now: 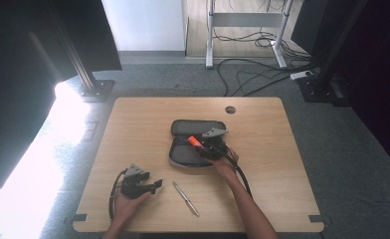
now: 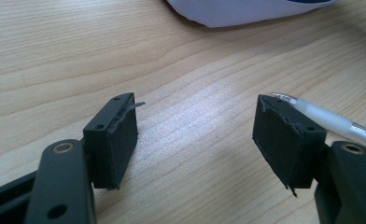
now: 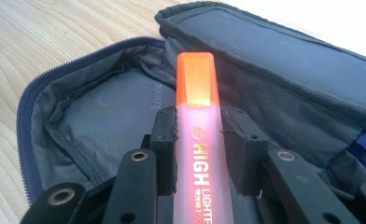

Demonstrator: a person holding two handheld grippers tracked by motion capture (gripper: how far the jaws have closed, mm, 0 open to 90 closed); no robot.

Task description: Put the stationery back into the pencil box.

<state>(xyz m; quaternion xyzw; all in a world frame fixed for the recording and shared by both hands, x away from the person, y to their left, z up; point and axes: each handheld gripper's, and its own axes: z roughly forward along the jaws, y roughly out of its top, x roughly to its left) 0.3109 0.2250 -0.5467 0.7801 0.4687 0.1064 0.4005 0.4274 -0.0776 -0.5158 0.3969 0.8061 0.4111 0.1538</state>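
We see the orange highlighter (image 3: 197, 154) clamped between the pads of our right gripper (image 1: 209, 144), over the open grey fabric pencil case (image 1: 185, 149) with its blue zipper, our left gripper (image 1: 155, 186) with fingers apart near the slim pen (image 1: 185, 197), smooth wooden table (image 1: 262, 164)

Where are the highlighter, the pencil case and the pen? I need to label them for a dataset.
highlighter (image 3: 197, 88): right gripper view, on its orange cap.
pencil case (image 3: 92, 112): right gripper view, on the grey lining of its open half.
pen (image 1: 185, 198): high view, on the middle of its barrel.
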